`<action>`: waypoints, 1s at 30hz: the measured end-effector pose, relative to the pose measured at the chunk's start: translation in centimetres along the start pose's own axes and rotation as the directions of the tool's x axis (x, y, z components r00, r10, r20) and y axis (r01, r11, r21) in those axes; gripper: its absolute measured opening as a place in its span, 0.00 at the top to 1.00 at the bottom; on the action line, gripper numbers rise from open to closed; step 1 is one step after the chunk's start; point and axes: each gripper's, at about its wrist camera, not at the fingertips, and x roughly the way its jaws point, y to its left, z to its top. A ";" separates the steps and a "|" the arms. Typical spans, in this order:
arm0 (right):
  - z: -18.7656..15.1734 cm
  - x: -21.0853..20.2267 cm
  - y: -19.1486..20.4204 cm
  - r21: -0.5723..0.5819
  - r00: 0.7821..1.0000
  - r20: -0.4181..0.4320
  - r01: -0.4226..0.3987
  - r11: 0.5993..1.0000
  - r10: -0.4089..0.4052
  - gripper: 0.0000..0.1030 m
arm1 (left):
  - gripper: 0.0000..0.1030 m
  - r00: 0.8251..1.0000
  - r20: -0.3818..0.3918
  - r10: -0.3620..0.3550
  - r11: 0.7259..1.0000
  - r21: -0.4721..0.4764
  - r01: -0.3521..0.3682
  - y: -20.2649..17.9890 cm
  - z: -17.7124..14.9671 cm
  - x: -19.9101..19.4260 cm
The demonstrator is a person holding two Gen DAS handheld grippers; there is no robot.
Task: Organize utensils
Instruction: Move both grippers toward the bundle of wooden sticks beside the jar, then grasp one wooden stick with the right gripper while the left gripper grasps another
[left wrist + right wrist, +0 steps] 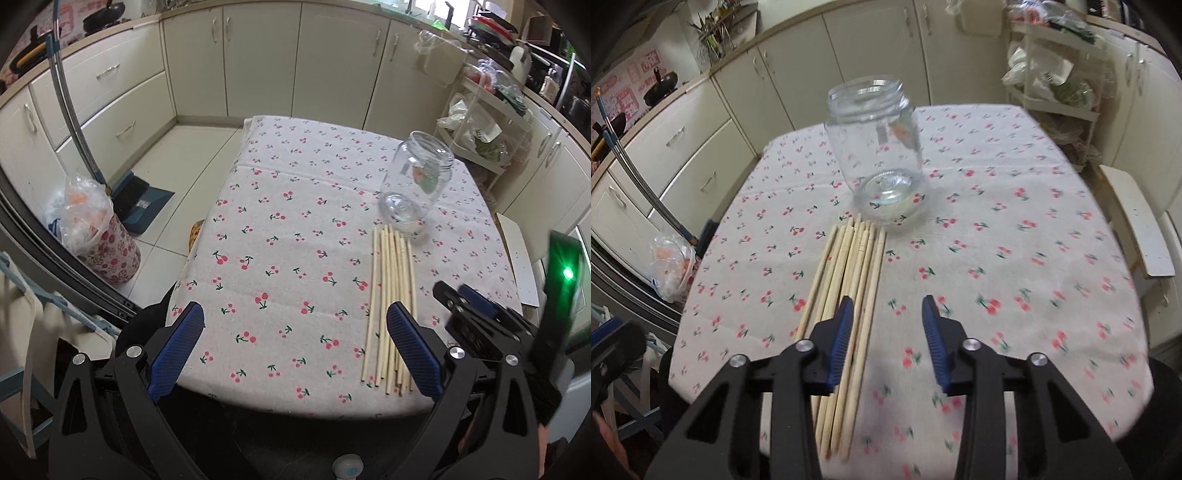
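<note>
Wooden chopsticks [846,314] near table [295,206] front edge; left tool [295,350], right tool [886,332] spread, gripping nothing.

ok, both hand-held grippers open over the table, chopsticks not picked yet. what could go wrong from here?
1. The chopsticks lie as a loose bundle, so the right hand-held gripper, now open just beside them, may pinch only some and scatter the rest.
2. The glass jar stands empty right at the chopstick tips; pushing the bundle forward could knock it over.
3. The bundle's near ends sit by the tablecloth edge and could be swept off.
</note>
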 end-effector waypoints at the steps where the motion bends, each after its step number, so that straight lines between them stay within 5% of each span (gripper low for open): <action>1: 0.3 0.7 0.1 -0.004 1.000 -0.003 0.002 1.000 -0.002 0.64 | 0.07 1.000 -0.005 0.002 1.000 -0.001 -0.002 0.1 0.1 0.4; 14: 2.2 5.7 0.3 -0.100 0.999 -0.047 0.011 0.995 -0.016 0.77 | 0.07 0.999 -0.038 0.014 1.000 0.025 -0.013 -1.0 1.2 4.8; 18: 2.4 5.8 -0.3 -0.146 0.998 -0.057 -0.001 0.989 -0.007 0.91 | 0.08 1.000 -0.018 0.015 0.997 0.082 -0.013 -2.7 2.2 6.8; 30: 2.5 5.3 -1.9 -0.183 0.997 -0.078 -0.039 0.982 0.025 0.91 | 0.19 0.997 -0.072 0.005 0.981 0.195 0.009 -6.8 4.5 14.0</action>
